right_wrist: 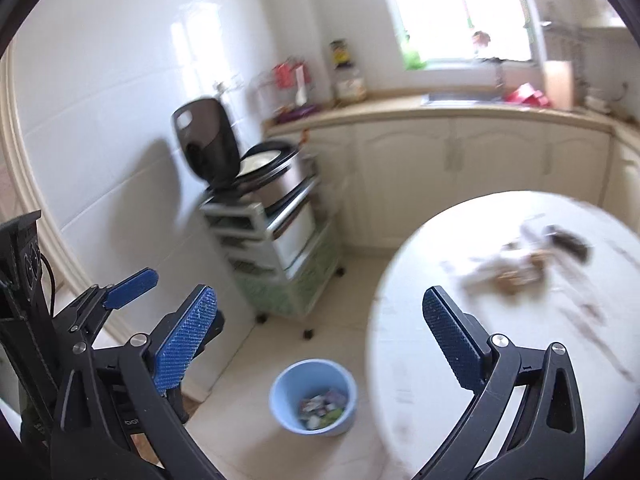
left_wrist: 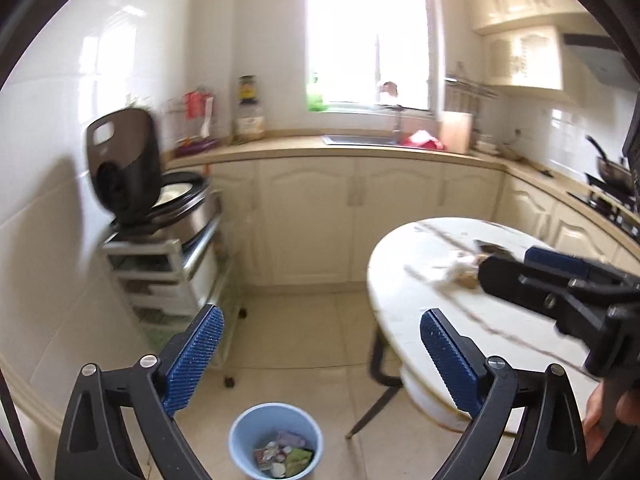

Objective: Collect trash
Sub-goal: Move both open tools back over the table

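Bare floor [left_wrist: 304, 332] lies between the cabinets and the round tabletop's [left_wrist: 400, 280] left edge. Both the left hand-held gripper [left_wrist: 320, 364] and right hand-held gripper [right_wrist: 320, 344] gape wide, released and empty. The blue bin [left_wrist: 240, 436] of trash sits near, below them; crumpled trash [right_wrist: 516, 268] lies far right on the tabletop.

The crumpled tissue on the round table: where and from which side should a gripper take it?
Probably from above, across the raised white bunch of the crumpled tissue. It lies low and spread on the round table among brown scraps, so a sideways approach would likely push it along. Blur hides its finer folds. Both grippers are open and empty.
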The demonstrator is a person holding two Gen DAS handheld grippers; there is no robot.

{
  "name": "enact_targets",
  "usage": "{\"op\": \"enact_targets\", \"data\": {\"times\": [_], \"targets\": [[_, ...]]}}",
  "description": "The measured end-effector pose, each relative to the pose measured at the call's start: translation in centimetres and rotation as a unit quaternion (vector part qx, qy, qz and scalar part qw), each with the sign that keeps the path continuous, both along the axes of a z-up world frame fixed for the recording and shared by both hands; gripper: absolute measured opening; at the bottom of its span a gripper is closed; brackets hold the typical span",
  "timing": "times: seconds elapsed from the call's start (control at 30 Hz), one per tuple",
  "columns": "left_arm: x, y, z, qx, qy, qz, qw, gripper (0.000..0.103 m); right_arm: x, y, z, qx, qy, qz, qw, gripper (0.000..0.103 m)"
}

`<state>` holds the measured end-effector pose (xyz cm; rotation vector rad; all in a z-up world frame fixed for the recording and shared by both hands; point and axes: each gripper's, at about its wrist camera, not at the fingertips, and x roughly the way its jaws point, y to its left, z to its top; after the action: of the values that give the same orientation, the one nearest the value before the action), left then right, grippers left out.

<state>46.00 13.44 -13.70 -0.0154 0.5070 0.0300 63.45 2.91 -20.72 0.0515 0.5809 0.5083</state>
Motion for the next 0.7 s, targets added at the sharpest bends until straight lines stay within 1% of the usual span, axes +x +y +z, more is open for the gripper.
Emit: {"op": "enact_targets", "data": {"times": [0.07,0.1,0.2,0.33,0.4,0.43,0.53,0.7], "targets": [[0.0,-2.5,0.0,0.010,0.004,-0.021,0.9997,0.097,0.0,-2.9,0.6,0.000,-0.004,-0.019,1.000,0.103],[0.5,-2.9,-0.2,0.013,0.006,-0.026,0.9996,0.097,-0.1,-4.4,0.9,-0.001,-0.007,-0.028,1.000,0.103],[1.6,-6.0,-0.4,0.022,0.017,-0.047,0.9985,0.097,0.1,-9.3,1.7,-0.013,-0.009,-0.064,0.998,0.103],[4.9,-9.4,-0.5,0.018,0.040,-0.075,0.9962,0.097,1.3,-14.5,1.3,-0.032,0.004,-0.110,0.993,0.103],[7.4,-10.7,-1.1,0.015,0.054,-0.086,0.9947,0.097,2.2,-16.7,0.8,-0.038,0.013,-0.128,0.991,0.103],[9.7,-10.6,-1.0,0.015,0.061,-0.090,0.9940,0.097,2.9,-17.6,0.5,-0.041,0.019,-0.134,0.990,0.103],[14.1,-12.4,-1.8,0.017,0.082,-0.104,0.9911,0.097,4.3,-20.3,-0.5,-0.045,0.035,-0.143,0.988,0.103],[22.0,-14.9,-3.2,0.027,0.107,-0.126,0.9858,0.097,7.6,-23.1,-2.5,-0.069,0.063,-0.150,0.984,0.103]]}}
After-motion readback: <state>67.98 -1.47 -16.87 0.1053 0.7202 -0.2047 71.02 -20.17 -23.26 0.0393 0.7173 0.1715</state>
